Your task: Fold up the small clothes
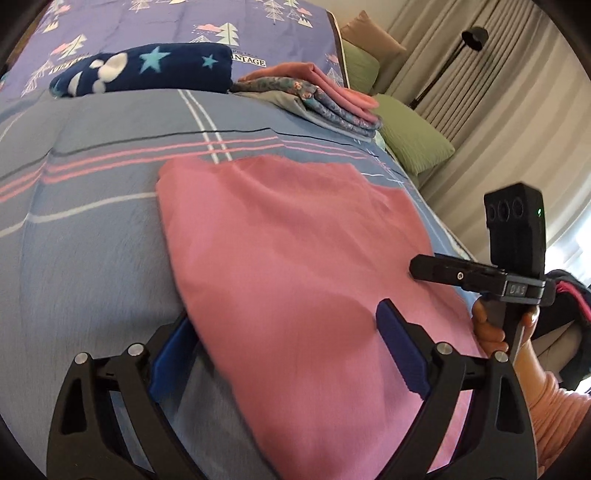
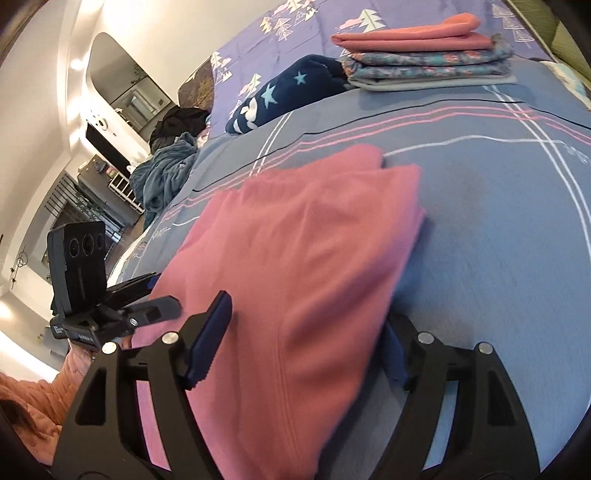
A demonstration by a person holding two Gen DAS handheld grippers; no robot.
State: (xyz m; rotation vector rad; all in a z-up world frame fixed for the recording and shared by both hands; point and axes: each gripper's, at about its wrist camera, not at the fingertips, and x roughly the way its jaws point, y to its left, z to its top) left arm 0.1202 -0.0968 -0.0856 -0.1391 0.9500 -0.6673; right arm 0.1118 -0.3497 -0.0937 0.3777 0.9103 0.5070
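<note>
A pink garment (image 1: pixel 295 266) lies spread on the blue-grey striped bedcover (image 1: pixel 92 229), partly folded, with a doubled layer and a seam line showing in the right wrist view, where it reads as a thick pad of cloth with its far corner lifted into a soft ridge. The left gripper (image 1: pixel 284 350) stands spread wide over the near end of the garment: its left blue pad sits at the cloth's left edge, partly behind it, and its right pad rests over the pink surface, the cloth lying loose between the 2 fingers and not pinched. The right gripper (image 2: pixel 299 343) is also spread, straddling the garment's near end with 1 blue pad on either side of the folded cloth; the pads do not press it. Each gripper shows in the other's view, held by a hand (image 1: pixel 491 328) in a peach sleeve (image 2: pixel 37 398). Further up the bed a stack of folded clothes (image 2: pixel 424 59) sits beside a navy star-patterned blanket (image 1: pixel 147 68), with a purple tree-print quilt (image 1: pixel 229 18) behind them. Green pillows (image 1: pixel 413 136) lie off the bed's right side in the left wrist view
</note>
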